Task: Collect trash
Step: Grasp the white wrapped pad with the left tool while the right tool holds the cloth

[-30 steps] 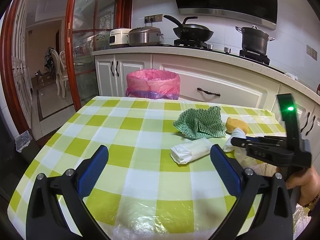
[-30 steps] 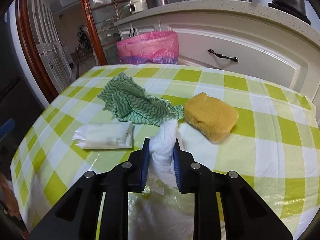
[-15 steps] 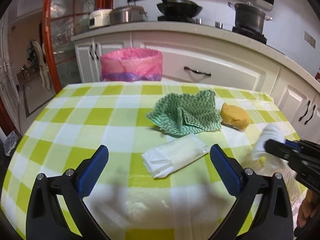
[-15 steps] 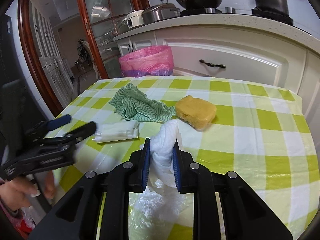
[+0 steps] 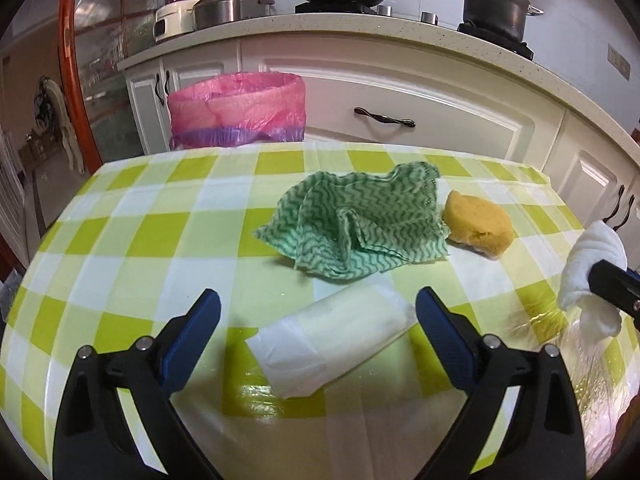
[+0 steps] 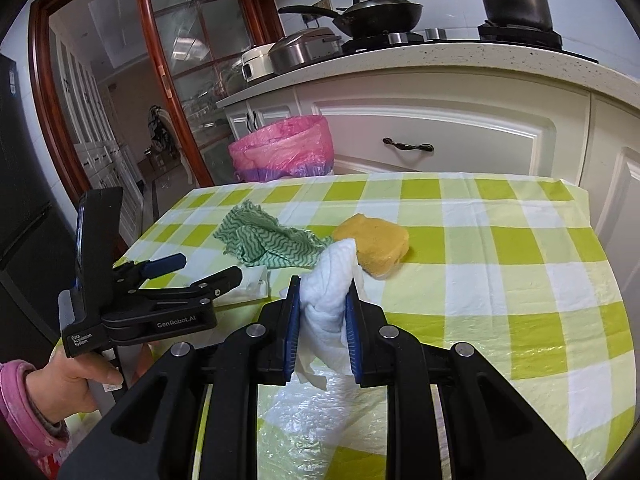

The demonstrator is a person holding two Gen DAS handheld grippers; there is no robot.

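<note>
A white folded packet (image 5: 332, 340) lies on the green-checked table (image 5: 120, 240). My left gripper (image 5: 317, 300) hangs over it with a finger on each side; its jaws are closing and the pads stand clear of the packet. My right gripper (image 6: 323, 284) is shut on a crumpled white paper towel (image 6: 328, 276), held above the table; the towel also shows at the right edge of the left wrist view (image 5: 592, 256). Behind the packet lie a green zigzag cloth (image 5: 360, 228) and a yellow sponge (image 5: 478, 226). The right wrist view shows the left gripper (image 6: 210, 265) held by a hand in a pink sleeve.
A bin lined with a pink bag (image 5: 236, 110) stands on the floor beyond the table's far edge, in front of white kitchen cabinets (image 5: 400, 92). Crinkled clear plastic film (image 6: 320, 420) lies at the table's near edge under the right gripper.
My left gripper has moved forward and down, so the white packet now lies between its fingers. My right gripper has risen a little with the paper towel and drifted to the right.
</note>
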